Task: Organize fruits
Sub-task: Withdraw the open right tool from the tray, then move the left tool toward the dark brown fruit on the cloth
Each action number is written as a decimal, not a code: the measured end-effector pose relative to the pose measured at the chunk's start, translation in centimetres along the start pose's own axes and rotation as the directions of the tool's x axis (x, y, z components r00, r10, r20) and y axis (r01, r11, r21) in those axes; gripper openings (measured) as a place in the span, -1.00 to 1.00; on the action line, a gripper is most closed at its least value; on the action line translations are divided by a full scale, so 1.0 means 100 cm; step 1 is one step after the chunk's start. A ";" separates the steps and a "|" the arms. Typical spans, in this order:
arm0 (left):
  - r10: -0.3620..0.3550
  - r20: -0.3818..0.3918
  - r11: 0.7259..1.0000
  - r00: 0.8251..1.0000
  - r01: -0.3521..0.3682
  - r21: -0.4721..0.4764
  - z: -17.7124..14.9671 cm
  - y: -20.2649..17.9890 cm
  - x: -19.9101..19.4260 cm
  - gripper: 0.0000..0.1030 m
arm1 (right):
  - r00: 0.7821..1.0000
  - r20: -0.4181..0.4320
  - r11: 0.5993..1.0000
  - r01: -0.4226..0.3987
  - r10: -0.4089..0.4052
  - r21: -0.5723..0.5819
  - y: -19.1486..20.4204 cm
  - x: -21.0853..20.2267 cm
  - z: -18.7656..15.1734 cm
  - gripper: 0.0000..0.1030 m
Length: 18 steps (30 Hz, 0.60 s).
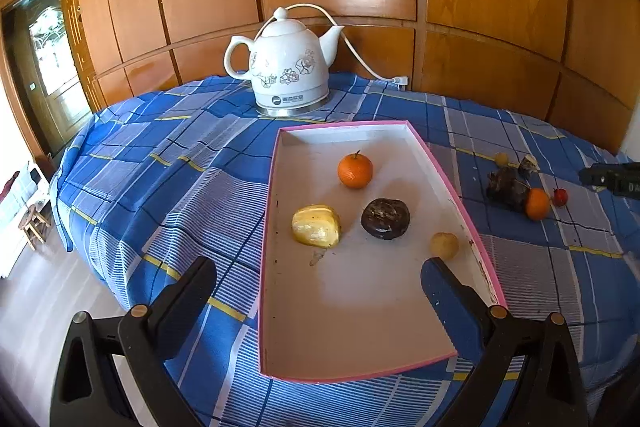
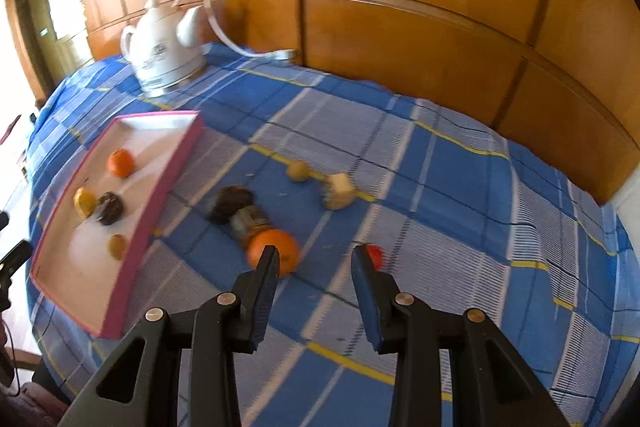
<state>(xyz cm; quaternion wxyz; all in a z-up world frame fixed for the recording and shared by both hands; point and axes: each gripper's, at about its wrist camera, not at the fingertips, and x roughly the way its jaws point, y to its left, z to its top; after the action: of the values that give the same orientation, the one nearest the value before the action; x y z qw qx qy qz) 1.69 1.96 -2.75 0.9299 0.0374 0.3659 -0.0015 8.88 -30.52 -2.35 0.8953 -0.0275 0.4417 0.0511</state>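
Both claws hold nothing: the right claw (image 2: pixel 314 259), jaws narrowly parted, hangs over the loose orange (image 2: pixel 273 250) and small red fruit (image 2: pixel 375 251) on the table, while the left claw (image 1: pixel 320 281) waits wide above the pink-rimmed tray (image 1: pixel 267 227), apparently the collecting spot since four fruits already lie there.

White kettle (image 1: pixel 287 67) base bears a small logo with characters too small to read, no other text legible

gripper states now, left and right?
Left gripper: open, empty, over the pink tray.
Right gripper: open, empty, above the tablecloth.
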 end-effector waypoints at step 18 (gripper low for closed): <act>-0.153 -0.016 0.982 0.988 0.153 0.108 0.024 -0.045 0.007 0.99 | 0.995 -0.069 0.890 0.099 -0.076 0.444 -0.106 0.015 -0.016 -0.27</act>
<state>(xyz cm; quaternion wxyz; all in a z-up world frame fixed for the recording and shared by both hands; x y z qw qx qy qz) 3.72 -2.72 -1.80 0.9222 0.0598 0.3706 -0.0928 9.73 -41.11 -4.48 0.8679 0.1579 0.4618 -0.0927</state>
